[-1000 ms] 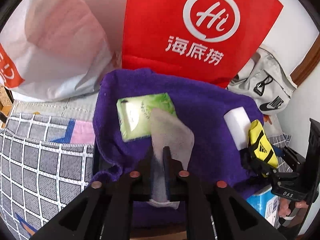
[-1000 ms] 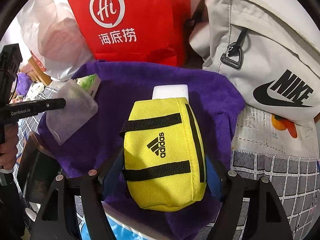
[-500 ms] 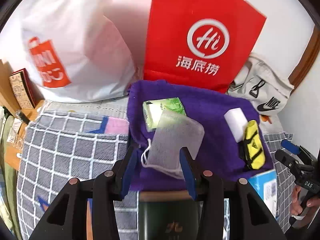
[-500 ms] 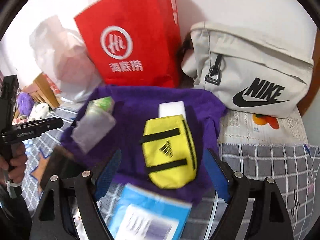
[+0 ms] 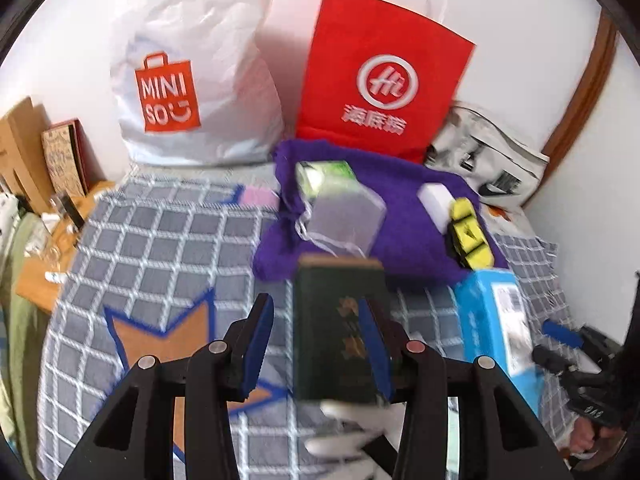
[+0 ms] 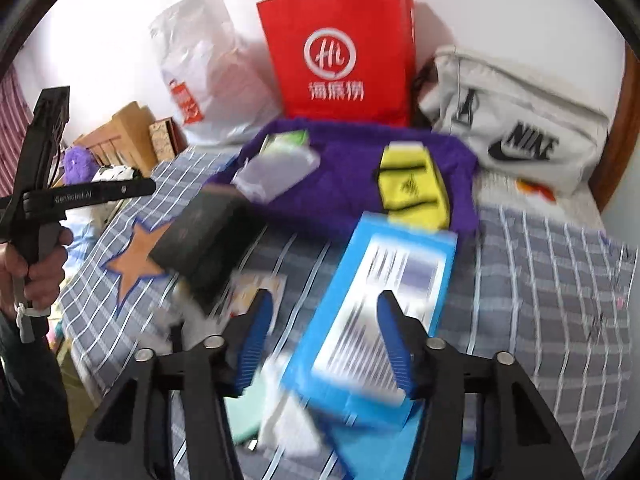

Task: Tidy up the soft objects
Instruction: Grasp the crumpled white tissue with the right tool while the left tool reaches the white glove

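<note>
A purple towel (image 5: 400, 232) (image 6: 344, 184) lies on the checked bed. On it are a green tissue pack (image 5: 324, 174) (image 6: 286, 140), a grey mesh pouch (image 5: 344, 220) (image 6: 276, 170), a white sponge (image 5: 436, 200) and a yellow Adidas pouch (image 5: 468, 236) (image 6: 414, 188). My left gripper (image 5: 316, 344) is open and empty, pulled back over a dark green book (image 5: 340, 332) (image 6: 204, 236). My right gripper (image 6: 326, 344) is open and empty above a blue box (image 6: 376, 316) (image 5: 496, 320).
A red paper bag (image 5: 380, 80) (image 6: 340, 52), a white Miniso bag (image 5: 192, 80) and a grey Nike bag (image 6: 516, 120) stand along the wall behind the towel. Books and clutter lie left of the bed. White and mint items (image 6: 276, 412) lie near the right gripper.
The left gripper opened and let go of the mesh pouch; the right gripper released the yellow pouch. Both grippers pulled back from the towel, bringing the book and blue box into view.
</note>
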`<action>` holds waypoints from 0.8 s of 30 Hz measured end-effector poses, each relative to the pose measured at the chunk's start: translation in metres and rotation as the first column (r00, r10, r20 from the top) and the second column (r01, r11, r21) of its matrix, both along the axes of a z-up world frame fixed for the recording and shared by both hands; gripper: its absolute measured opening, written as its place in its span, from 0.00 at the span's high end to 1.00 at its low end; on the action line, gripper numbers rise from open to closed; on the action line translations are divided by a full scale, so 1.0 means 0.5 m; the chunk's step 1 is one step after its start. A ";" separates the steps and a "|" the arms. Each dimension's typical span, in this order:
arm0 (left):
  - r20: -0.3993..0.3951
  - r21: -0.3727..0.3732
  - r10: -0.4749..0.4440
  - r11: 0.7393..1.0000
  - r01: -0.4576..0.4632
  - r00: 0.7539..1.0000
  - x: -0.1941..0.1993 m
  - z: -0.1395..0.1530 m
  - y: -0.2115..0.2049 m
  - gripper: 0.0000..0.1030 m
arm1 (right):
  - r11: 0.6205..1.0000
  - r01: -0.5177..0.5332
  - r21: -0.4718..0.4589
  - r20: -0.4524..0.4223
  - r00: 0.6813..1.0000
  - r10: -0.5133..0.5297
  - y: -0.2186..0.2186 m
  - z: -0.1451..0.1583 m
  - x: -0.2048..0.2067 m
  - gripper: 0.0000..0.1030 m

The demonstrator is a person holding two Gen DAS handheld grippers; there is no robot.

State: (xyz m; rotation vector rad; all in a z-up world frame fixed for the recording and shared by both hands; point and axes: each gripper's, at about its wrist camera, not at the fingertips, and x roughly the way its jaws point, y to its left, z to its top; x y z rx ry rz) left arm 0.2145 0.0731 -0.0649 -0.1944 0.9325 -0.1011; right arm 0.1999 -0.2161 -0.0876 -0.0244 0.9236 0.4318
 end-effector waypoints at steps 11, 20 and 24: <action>-0.019 -0.066 -0.057 0.996 0.055 0.998 -0.102 -0.044 -0.032 0.59 | 0.997 -0.048 -0.061 -0.080 0.996 0.043 0.042 -0.088 -0.112 0.61; -0.065 -0.022 -0.056 0.998 0.054 0.996 -0.162 -0.097 -0.031 0.59 | 0.992 -0.046 -0.115 -0.121 0.992 0.032 0.067 -0.167 -0.094 0.86; -0.091 -0.010 -0.053 0.999 0.053 0.994 -0.172 -0.116 -0.033 0.59 | 0.996 -0.041 -0.084 -0.071 0.997 0.035 0.054 -0.142 -0.118 0.87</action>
